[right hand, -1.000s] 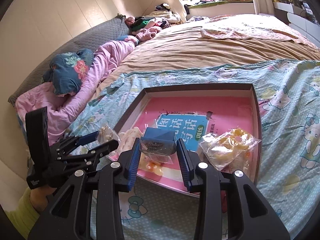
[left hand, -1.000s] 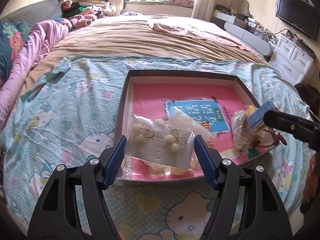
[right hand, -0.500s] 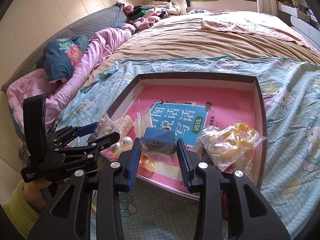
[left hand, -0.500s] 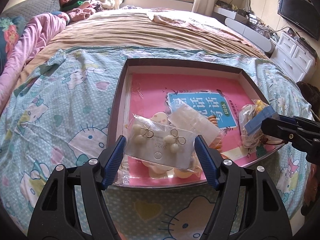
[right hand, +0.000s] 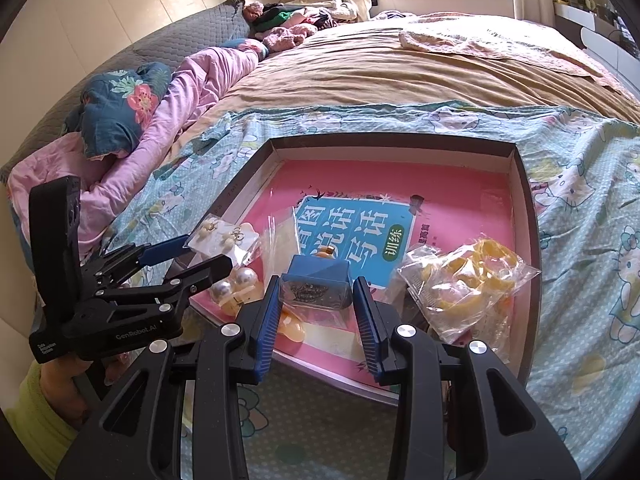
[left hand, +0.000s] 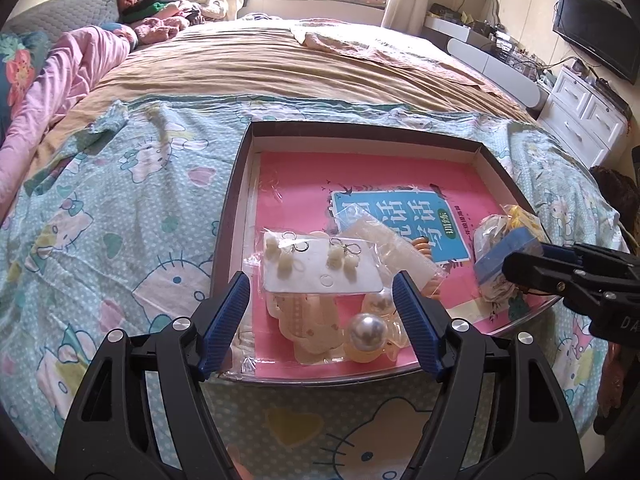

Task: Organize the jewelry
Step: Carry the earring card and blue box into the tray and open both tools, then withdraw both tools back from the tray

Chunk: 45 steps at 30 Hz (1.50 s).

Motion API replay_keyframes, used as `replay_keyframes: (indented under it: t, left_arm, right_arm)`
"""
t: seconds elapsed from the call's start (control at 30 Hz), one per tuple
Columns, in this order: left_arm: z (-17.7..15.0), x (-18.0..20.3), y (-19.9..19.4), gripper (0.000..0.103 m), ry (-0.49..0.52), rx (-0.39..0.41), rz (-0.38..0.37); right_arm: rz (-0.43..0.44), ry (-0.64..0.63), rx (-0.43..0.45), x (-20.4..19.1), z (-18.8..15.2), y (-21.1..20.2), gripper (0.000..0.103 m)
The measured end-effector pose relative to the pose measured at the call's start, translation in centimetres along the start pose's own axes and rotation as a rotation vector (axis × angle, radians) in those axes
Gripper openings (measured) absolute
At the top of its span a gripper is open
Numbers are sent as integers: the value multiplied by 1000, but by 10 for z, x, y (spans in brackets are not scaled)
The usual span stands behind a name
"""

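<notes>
A shallow dark-rimmed box (left hand: pixel 232 200) with a pink book in it lies on the bed; it also shows in the right wrist view (right hand: pixel 524 200). My left gripper (left hand: pixel 322 284) is open just above its near left corner. A clear bag with an earring card (left hand: pixel 320 268) lies in the box between and beyond the fingertips, on other bagged pieces with two large pearls (left hand: pixel 366 330). My right gripper (right hand: pixel 316 292) is shut on a small blue box in a clear bag (right hand: pixel 318 280), held over the box's near edge. It shows at the right of the left wrist view (left hand: pixel 500 254).
A clear bag of yellow pieces (right hand: pixel 468 284) lies in the box's near right part. The bed has a Hello Kitty sheet (left hand: pixel 100 240), a tan blanket (left hand: pixel 280 68) and pink bedding (right hand: pixel 168 120) to the left. White drawers (left hand: pixel 592 116) stand at the right.
My left gripper has opened and let the earring card bag drop onto the pile in the box, and has moved forward over the box. My right gripper has moved slightly closer, still holding the blue box.
</notes>
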State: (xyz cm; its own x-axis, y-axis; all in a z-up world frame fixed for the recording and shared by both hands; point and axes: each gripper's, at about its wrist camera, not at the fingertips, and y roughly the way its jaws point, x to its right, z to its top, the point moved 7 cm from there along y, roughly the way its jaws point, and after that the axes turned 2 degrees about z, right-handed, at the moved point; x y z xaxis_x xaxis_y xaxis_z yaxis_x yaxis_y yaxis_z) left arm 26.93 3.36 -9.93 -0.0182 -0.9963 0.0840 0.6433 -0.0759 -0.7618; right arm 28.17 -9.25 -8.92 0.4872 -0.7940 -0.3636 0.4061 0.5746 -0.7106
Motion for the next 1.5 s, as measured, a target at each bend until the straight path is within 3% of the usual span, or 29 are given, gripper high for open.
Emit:
replay_keyframes:
  t: [0.37, 0.43, 0.6, 1.03, 1.23, 1.5]
  left_arm:
    - [2, -2, -6, 70, -4, 6, -3]
    - [2, -2, -8, 70, -3, 7, -2]
    - [3, -1, -11, 71, -3, 10, -2]
    - [10, 5, -45, 85, -2, 64, 6]
    - [12, 11, -68, 93, 1, 103, 12]
    - [-7, 20, -100, 93, 4, 126, 11]
  right_arm:
    - [-2, 8, -2, 1, -1, 1, 37]
    - [-3, 9, -3, 2, -1, 0, 42]
    - [-4, 8, 7, 2, 0, -5, 44]
    - [-20, 7, 99, -1, 5, -55, 80]
    - [-25, 6, 147, -7, -1, -82, 90]
    - [-33, 18, 177, -12, -26, -108, 96]
